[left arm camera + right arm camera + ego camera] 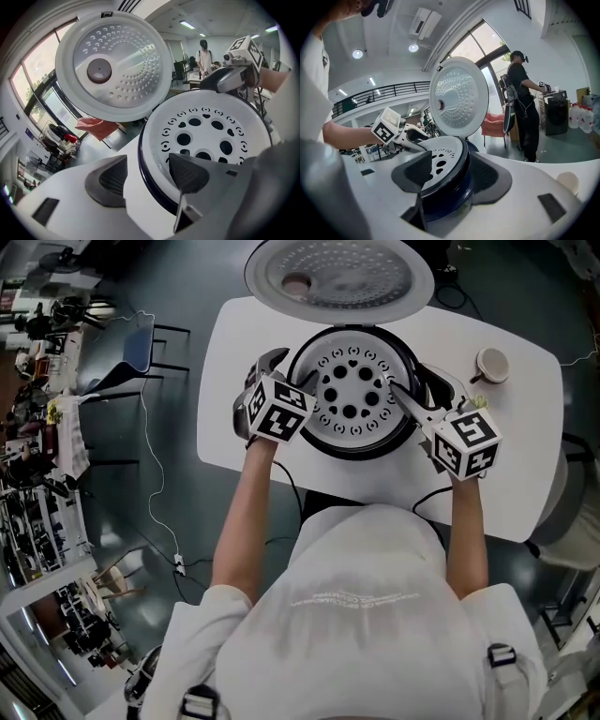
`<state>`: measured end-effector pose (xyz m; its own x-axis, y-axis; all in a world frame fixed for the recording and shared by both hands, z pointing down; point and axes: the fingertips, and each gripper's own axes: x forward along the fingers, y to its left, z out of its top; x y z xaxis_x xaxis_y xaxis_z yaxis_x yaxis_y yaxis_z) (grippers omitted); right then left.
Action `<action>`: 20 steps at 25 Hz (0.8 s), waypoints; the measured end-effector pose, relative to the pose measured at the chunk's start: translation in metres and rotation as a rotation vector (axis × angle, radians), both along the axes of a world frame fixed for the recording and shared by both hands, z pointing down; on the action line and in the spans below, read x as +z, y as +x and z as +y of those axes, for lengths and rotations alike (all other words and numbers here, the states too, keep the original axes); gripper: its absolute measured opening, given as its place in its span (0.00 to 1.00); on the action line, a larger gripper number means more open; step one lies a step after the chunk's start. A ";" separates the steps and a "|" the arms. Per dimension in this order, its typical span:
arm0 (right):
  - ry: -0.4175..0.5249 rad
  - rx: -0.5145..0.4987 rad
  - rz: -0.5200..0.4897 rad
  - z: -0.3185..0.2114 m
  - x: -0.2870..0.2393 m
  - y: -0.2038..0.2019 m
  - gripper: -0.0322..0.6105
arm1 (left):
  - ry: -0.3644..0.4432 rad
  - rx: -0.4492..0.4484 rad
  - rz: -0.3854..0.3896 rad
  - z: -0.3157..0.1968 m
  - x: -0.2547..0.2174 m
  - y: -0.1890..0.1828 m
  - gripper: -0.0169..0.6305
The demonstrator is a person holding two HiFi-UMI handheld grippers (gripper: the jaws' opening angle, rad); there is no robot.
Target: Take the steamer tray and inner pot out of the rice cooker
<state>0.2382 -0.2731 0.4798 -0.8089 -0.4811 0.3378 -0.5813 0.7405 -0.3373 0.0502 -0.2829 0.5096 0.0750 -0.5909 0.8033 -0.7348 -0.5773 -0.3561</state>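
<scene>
On the white table [530,413], in the head view, the rice cooker [361,450] stands with its lid [337,273] up and the steamer tray [354,395] seated in its mouth. The left gripper [289,371] and right gripper [410,385] sit at opposite sides of its rim.

Left gripper view: the jaws are released and straddle the rim, one pad [110,180] outside, the other over the perforated tray.

Right gripper view: the jaws are likewise spread across the rim, gripping nothing.

The inner pot is hidden beneath the tray. If a jaw also pinches the cooker's wall, or one side lifts first, the tray could tilt, jam or slip.
</scene>
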 end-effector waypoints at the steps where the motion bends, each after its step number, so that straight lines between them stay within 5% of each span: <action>1: 0.002 0.000 0.000 0.001 0.000 0.001 0.45 | 0.006 -0.003 0.004 0.001 -0.001 0.000 0.48; 10: 0.016 -0.015 -0.002 0.008 -0.007 -0.003 0.44 | 0.055 -0.018 0.042 0.009 -0.020 -0.001 0.45; 13: 0.013 -0.017 -0.010 0.012 -0.009 -0.005 0.43 | 0.032 -0.001 0.066 0.016 -0.020 0.003 0.37; 17: 0.016 -0.018 -0.009 0.013 -0.012 -0.005 0.43 | 0.008 -0.001 0.149 0.020 -0.023 0.009 0.26; 20: 0.019 -0.020 -0.012 0.012 -0.016 -0.006 0.43 | 0.021 -0.050 0.283 0.017 -0.032 0.009 0.22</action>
